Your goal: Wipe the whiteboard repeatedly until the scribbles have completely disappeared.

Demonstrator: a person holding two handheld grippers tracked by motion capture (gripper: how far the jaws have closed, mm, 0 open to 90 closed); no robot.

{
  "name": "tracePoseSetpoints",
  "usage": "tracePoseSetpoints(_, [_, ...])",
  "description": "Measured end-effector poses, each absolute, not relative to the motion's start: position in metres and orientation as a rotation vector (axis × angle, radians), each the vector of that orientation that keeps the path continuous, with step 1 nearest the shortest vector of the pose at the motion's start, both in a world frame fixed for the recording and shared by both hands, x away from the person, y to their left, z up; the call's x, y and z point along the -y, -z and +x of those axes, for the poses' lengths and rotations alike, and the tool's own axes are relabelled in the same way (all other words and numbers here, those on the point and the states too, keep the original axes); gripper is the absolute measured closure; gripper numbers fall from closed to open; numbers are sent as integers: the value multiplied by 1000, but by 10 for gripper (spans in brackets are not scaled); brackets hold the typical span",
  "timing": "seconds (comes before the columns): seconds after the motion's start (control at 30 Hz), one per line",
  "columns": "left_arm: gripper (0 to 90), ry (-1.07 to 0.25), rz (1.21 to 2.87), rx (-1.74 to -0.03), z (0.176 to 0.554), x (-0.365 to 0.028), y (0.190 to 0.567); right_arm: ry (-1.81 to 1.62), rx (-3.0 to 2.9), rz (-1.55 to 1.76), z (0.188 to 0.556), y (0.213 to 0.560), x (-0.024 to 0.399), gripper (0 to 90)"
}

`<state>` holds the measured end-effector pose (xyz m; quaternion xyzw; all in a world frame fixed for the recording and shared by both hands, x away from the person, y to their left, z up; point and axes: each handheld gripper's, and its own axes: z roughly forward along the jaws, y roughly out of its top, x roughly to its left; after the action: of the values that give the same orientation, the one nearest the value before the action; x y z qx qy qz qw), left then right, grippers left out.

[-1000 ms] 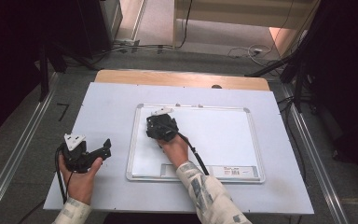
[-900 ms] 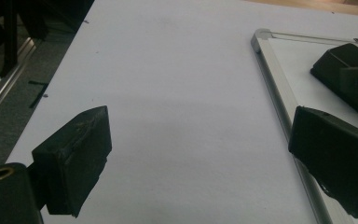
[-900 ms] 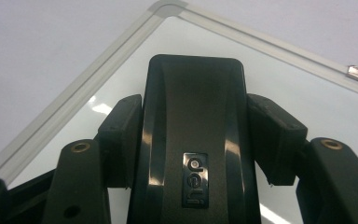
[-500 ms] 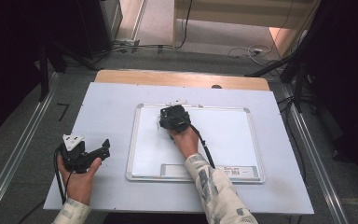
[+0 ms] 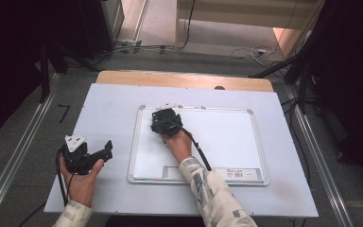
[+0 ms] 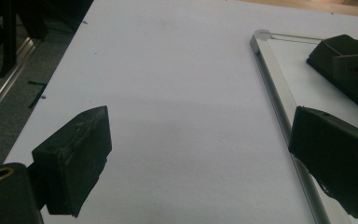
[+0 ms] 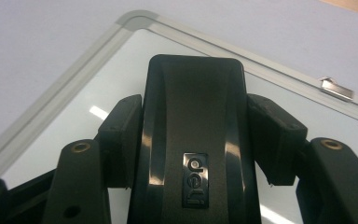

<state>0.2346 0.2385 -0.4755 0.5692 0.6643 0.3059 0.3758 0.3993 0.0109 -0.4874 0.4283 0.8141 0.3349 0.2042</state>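
A whiteboard (image 5: 227, 142) with a silver frame lies flat in the middle of the pale table (image 5: 108, 104). My right gripper (image 5: 163, 119) rests on the board near its top left corner, shut on a black board eraser (image 7: 193, 88) with a "deli" badge; both pads press its sides. The right gripper view shows the board's rounded corner (image 7: 137, 17) just beyond the eraser. My left gripper (image 5: 105, 152) is held low over the table to the left of the board, open with nothing between its pads (image 6: 81, 154). The left gripper view also shows the board's frame (image 6: 272, 74) and the eraser (image 6: 345, 53).
A wooden strip (image 5: 184, 79) runs along the table's far edge. A small metal clip (image 7: 335, 88) sits on the board's top rail. Metal floor rails (image 5: 21, 151) flank the table, with dark stands and cables behind it. A cable (image 5: 199, 149) trails from the right gripper.
My right gripper slid the eraser right and up the board, then back left toward the top left corner. The left gripper stayed put.
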Motion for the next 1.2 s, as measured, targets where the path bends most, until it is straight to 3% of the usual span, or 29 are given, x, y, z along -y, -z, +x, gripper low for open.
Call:
tracePoseSetpoints(0.3, [64,-783,1451,-1699,234,-239,476,-945,-2273,1185,409,488,-14,375])
tracePoseSetpoints(0.7, [64,-784,1448,-1702,233,-240,476,-916,-2201,1282,438,486,16,375])
tracePoseSetpoints(1.2, [64,-782,1456,-1690,235,-238,475,-938,-2291,1150,421,487,-23,375])
